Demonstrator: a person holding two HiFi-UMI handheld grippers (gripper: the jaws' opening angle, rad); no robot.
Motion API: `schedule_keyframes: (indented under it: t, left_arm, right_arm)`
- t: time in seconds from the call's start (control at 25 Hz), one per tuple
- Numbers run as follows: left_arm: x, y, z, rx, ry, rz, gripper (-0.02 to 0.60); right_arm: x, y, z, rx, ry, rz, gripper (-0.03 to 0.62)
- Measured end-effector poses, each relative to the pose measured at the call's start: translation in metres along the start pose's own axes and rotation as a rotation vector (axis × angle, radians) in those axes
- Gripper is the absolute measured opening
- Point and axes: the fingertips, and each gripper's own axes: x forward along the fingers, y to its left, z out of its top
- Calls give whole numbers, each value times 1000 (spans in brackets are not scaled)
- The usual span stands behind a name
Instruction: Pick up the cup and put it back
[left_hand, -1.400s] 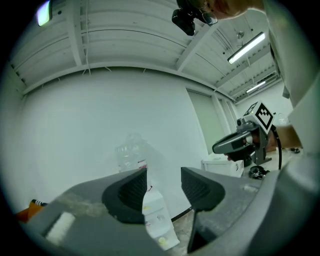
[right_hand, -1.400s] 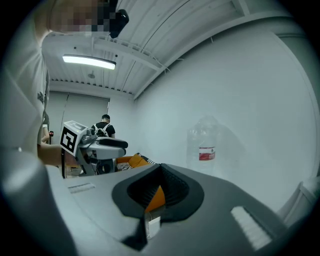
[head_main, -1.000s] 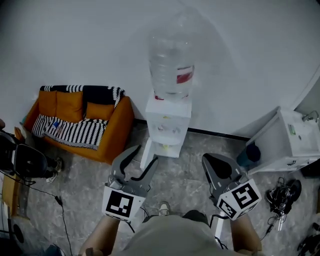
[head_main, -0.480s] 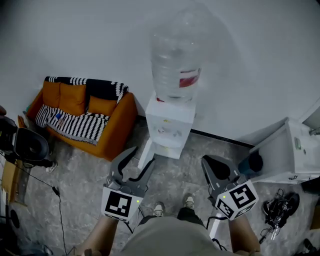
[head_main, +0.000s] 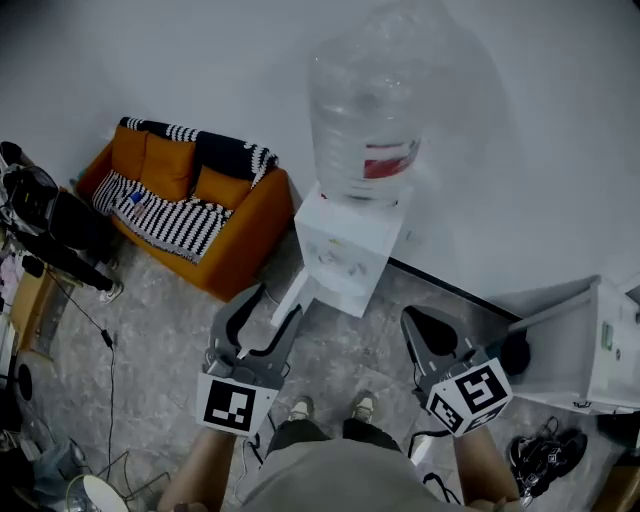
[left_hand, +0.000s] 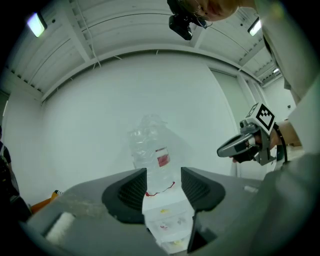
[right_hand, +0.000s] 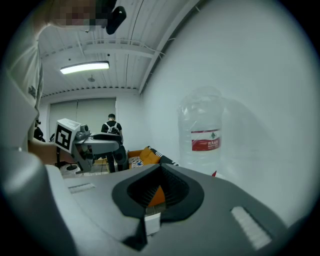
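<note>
No cup shows in any view. A white water dispenser (head_main: 345, 250) with a large clear bottle (head_main: 365, 110) on top stands against the wall, straight ahead. My left gripper (head_main: 275, 302) is held in front of its base, open, with nothing between the jaws. In the left gripper view the dispenser (left_hand: 167, 215) and bottle (left_hand: 150, 155) appear through the gap of that left gripper (left_hand: 164, 187). My right gripper (head_main: 418, 325) hovers right of the dispenser, shut and empty. In the right gripper view, the right gripper (right_hand: 159, 172) points past the bottle (right_hand: 202, 135).
An orange sofa (head_main: 190, 210) with a striped blanket sits left of the dispenser. Camera gear on stands (head_main: 40, 210) and cables fill the far left. A white cabinet (head_main: 590, 350) stands at the right, a tangle of cables (head_main: 540, 460) below it. A person (right_hand: 111, 125) stands far off.
The view has moved closer to the dispenser, which now looms larger, and the sofa has slid right. Both grippers keep their pose and jaw state.
</note>
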Motion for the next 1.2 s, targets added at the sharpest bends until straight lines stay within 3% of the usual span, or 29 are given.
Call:
schedule_keyframes:
  t: [0.2,0.52,0.72,1.2]
  left_arm:
    - [16,-3,-13,3,27,36,221]
    - [51,9,-70,59,31,6,221]
    - [71,22,-128,64,30,-13,221]
    - [122,13,-293,54,21,-76,221]
  right_arm:
    - [14,-32,-11,-1,-7,-6,3]
    - [56,-49,-54,-5,-18,-21,3]
    - [84,-55,-90,-73,-29,-48,3]
    - [155,-72,-216,-78,-75,-62,3]
